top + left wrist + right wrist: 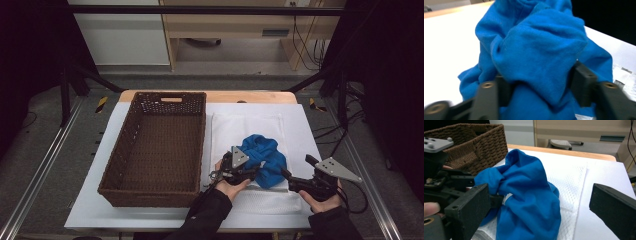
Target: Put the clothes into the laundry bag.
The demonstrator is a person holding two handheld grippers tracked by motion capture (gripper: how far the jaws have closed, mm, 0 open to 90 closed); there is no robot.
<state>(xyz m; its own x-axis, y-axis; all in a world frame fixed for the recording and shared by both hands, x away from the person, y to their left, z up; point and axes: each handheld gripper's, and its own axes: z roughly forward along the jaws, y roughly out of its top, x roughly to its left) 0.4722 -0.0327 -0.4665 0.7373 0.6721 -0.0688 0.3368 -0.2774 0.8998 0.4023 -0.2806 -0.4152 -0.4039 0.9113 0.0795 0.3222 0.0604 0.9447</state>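
Blue cloth bunched right in front of the left claw, a fold of it sitting between the 2 jaws; jaws look spread, with a sliver of gap at the right pad, though the close blurred view makes contact hard to rule out. From the high view the cloth is a crumpled heap on a white mesh mat, near the mat's front right, on the white-covered desk. Left claw comes at the heap from its left side, person's left hand under it, dark sleeve below. Right claw sits just right of the heap, jaws wide apart, nothing between them; in the right gripper view the cloth lies ahead of its 2 black jaws, not touched. Brown wicker basket stands left of the mat, just beside it, handle slot at the far wall.
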